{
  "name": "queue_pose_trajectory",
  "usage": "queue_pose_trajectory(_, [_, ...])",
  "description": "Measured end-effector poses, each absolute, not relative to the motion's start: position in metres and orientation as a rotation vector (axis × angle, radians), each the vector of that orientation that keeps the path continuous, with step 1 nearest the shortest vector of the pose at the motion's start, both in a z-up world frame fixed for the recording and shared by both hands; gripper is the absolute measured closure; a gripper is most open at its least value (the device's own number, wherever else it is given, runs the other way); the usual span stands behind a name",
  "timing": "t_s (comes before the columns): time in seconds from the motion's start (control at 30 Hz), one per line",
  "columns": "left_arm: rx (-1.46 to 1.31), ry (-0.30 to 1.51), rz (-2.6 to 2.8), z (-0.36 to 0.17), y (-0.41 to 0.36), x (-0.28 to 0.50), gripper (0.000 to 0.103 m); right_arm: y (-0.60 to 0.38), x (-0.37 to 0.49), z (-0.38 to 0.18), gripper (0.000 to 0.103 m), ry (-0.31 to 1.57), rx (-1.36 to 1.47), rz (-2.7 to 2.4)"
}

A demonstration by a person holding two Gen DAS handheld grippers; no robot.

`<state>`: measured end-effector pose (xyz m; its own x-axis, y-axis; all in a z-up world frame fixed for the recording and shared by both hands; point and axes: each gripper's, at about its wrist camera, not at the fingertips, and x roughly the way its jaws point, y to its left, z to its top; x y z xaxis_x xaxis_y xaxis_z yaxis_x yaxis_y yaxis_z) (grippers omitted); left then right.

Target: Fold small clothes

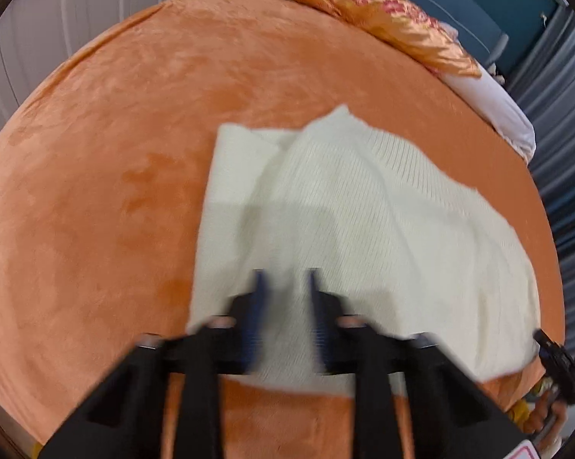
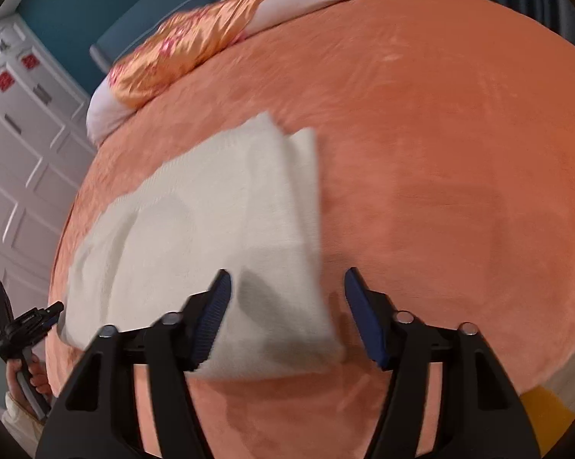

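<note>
A cream ribbed knit garment [image 1: 356,214] lies partly folded on the orange bedspread [image 1: 115,153]. My left gripper [image 1: 285,279] hovers over its near edge, jaws a little apart with nothing between them. In the right wrist view the same garment [image 2: 210,222] lies left of centre. My right gripper [image 2: 287,283] is wide open above its near right corner, holding nothing. The right gripper also shows at the left wrist view's right edge [image 1: 559,363], and the left gripper at the right wrist view's left edge [image 2: 23,325]. Both views are motion-blurred.
An orange satin pillow [image 1: 386,11] and white bedding [image 1: 494,103] lie at the head of the bed. White wardrobe doors [image 2: 15,145] stand beside the bed, with a dark teal wall [image 1: 478,0] behind. The bed's near edge [image 2: 459,401] is just below the grippers.
</note>
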<state>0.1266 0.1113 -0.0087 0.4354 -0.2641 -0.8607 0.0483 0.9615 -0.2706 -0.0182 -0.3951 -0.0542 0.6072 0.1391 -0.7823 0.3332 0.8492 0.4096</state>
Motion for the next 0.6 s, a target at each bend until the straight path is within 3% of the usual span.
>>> queue_pose_trajectory(0.03, [-0.243,1.102,-0.213,-0.007,0.117,0.122,0.099,-0.392,-0.019,-0.052,0.09,0.925,0.543,-0.127])
queue_pose_trajectory(0.07, [-0.265,1.093,-0.225,-0.004,0.121,0.116,0.101,-0.39,-0.021,-0.049,0.092,0.918,0.536,-0.115])
queue_pose_trajectory(0.27, [-0.25,1.098,-0.274,0.014,0.141,0.062,0.103,-0.388,-0.069,-0.014,0.094,0.854,0.54,0.004])
queue_pose_trajectory(0.47, [-0.181,1.064,-0.241,0.016,0.137,0.058,0.099,-0.391,-0.063,-0.049,0.092,0.955,0.522,-0.057])
queue_pose_trajectory(0.53, [-0.196,1.032,-0.282,0.022,0.128,0.08,0.07,-0.393,-0.058,-0.046,0.092,0.926,0.559,-0.069])
queue_pose_trajectory(0.57, [-0.192,1.028,-0.28,0.022,0.126,0.089,0.032,-0.394,-0.056,-0.045,0.091,0.917,0.57,-0.071])
queue_pose_trajectory(0.6, [-0.181,1.017,-0.262,0.019,0.122,0.101,0.022,-0.396,-0.054,-0.042,0.091,0.904,0.59,-0.072])
